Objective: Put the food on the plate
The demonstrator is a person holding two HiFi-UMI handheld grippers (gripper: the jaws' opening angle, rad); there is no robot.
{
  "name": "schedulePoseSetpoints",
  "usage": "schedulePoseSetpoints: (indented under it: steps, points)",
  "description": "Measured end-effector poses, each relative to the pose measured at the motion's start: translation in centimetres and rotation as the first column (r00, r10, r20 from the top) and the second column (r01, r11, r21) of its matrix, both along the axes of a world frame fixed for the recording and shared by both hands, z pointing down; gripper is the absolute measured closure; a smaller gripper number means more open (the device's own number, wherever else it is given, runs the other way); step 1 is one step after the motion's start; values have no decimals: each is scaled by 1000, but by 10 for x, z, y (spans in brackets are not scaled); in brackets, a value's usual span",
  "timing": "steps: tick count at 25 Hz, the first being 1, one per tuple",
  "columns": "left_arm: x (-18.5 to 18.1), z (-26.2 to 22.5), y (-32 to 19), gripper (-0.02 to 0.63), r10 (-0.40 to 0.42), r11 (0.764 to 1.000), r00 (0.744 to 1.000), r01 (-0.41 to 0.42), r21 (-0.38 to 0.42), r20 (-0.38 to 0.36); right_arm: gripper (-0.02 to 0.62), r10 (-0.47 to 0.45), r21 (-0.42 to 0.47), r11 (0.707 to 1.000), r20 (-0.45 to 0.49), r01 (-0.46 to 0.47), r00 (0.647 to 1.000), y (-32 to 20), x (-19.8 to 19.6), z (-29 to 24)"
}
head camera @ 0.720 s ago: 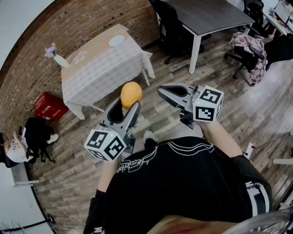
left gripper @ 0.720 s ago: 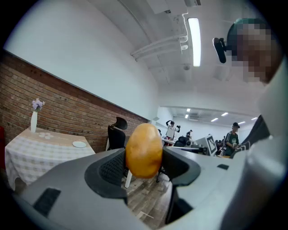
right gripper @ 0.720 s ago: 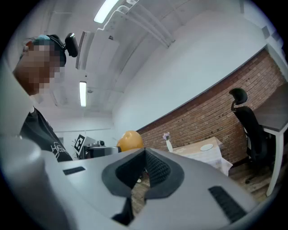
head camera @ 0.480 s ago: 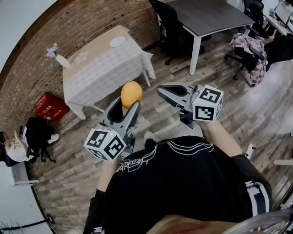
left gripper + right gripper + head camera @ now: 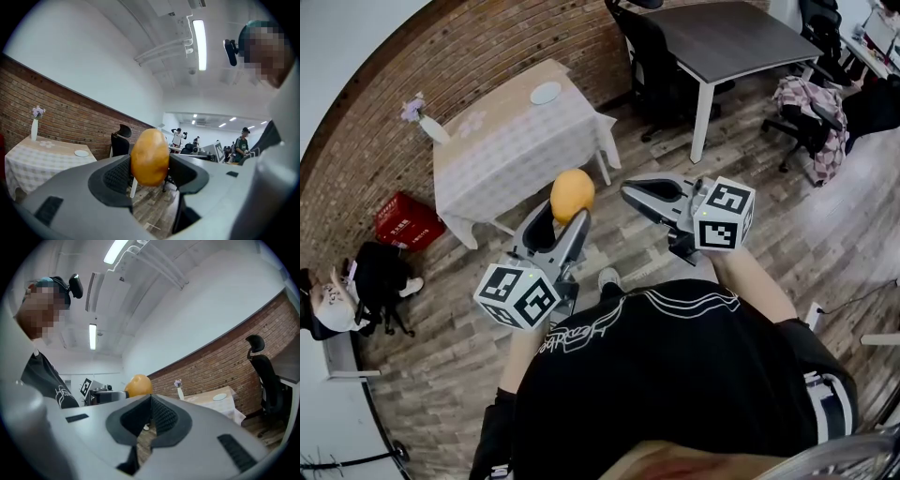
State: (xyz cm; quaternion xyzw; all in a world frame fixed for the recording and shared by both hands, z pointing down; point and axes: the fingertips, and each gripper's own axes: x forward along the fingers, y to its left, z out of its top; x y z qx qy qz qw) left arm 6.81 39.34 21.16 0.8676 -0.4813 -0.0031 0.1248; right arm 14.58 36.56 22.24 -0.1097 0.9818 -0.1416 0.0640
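**Carrying the food to the table.** The ribbed pads (image 5: pixel 117 176) of the left gripper (image 5: pixel 563 217) press on either side of a rounded, orange-yellow piece of food (image 5: pixel 150 157). It stands upright between them and rises well above the fingertips, and the jaws sit wide to take its girth. Just to the right of those fingertips, the right gripper (image 5: pixel 629 193) is closed pad to pad on nothing.

Below both sets of fingers lies wood floor (image 5: pixel 637 244). Ahead of them and to the left stands a small table (image 5: pixel 502 155) under a checked cloth. The white plate (image 5: pixel 546 93) sits toward the table's far side and a vase (image 5: pixel 429 127) of flowers at its left end.

The plate is well apart from the food, so the step in hand appears to be the carry. The hold looks to be out near the fingertips and low on a smooth, rounded body, so slipping or rolling seems the main risk. Doing it well likely means even pressure and level jaws on the way to the table. The approach is best made from the near side, away from the vase. The left gripper would then reach across the cloth and lower the food until its underside meets the plate. Only then should the pads part, slowly, with the right gripper held aside.
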Motion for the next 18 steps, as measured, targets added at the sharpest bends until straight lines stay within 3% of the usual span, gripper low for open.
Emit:
schedulePoseSetpoints:
  steps: [7,18]
  points:
    - [-3,10,-7,350,2,1000,1000,-2,5,-17,598,33,-35,999,16,-32,999,-13,5,14]
    - [-28,24,-72,350,25,1000,999,-25,-12,-28,598,88,-71,994,3,-87,996,-83,-16,29]
